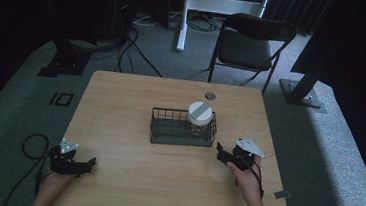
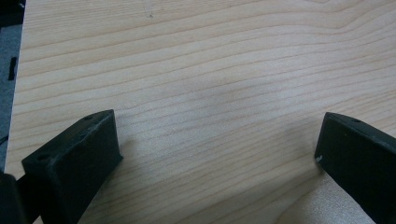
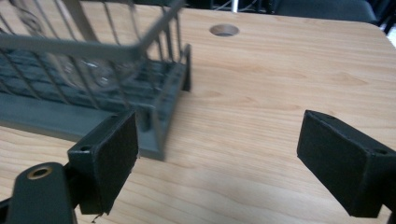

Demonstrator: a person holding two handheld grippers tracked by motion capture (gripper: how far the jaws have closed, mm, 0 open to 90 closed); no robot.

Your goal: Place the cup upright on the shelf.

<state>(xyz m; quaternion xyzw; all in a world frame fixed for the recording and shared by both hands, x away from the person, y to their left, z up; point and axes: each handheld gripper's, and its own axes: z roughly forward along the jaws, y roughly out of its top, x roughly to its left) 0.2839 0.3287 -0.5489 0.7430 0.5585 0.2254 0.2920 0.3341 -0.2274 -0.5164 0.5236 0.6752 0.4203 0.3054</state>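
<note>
Jar in basket, both tongs wide apart

Wire basket (image 1: 183,128) sits near the middle of the table (image 1: 120,107), a little toward the far edge and the right side. It is dark grey, rectangular, with upright bars and a solid base. A clear jar (image 1: 200,119) with a white lid stands upright in the basket's right end, against its right wall; the left part of the basket holds nothing that can be seen. In the right gripper view the basket's near right corner (image 3: 159,116) shows close up, and the jar's glass (image 3: 88,70) is blurred behind the bars.

Right tongs (image 1: 226,154) hover near the table's right edge, just beside the basket's near right corner and apart from it. Their jaws are spread wide with bare wood between them; they hold nothing. In the right gripper view the right tongs (image 3: 217,158) have one jaw in front of the basket's base, and whether it touches cannot be told.

Left tongs (image 1: 85,164) are at the near left corner of the table, well apart from the basket. In the left gripper view the left tongs (image 2: 217,149) are also wide apart over plain wood, gripping nothing.

A round cable hole (image 1: 210,95) lies near the far edge, behind the basket.
</note>
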